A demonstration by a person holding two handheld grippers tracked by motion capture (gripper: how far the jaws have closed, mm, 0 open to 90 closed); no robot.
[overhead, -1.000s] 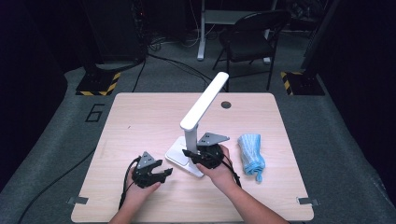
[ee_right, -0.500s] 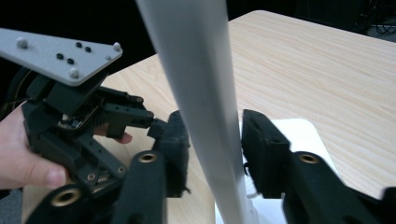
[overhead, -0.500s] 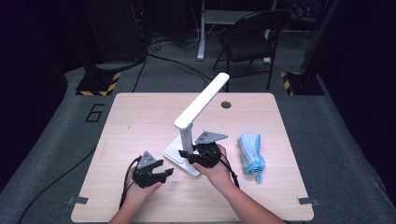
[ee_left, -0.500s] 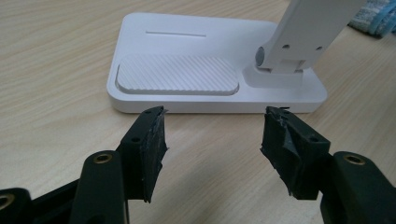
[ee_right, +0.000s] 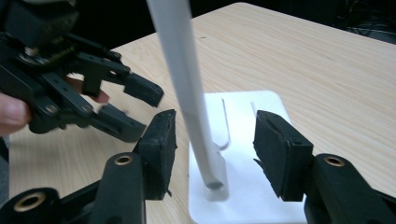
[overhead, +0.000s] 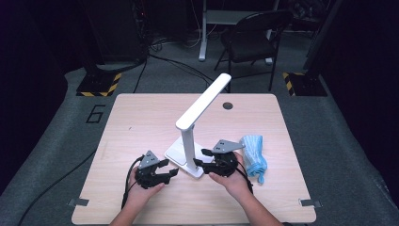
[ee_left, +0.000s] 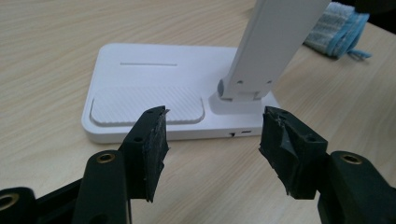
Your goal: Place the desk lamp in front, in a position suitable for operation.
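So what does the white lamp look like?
The white lamp looks like smooth plastic. It has a flat base with a ribbed pad, an upright post on a grey hinge, and a long head slanting up and away. It stands on the wooden table. The right claw, just opened, straddles the post without touching.

The table [overhead: 141,117] was evenly lit from above while the room behind it lay nearly black. Around the white lamp [overhead: 190,136] shadows were soft and faint. Beyond the lamp [ee_right: 187,93] in the right gripper view, the left gripper [ee_right: 140,109] looked slightly blurred.
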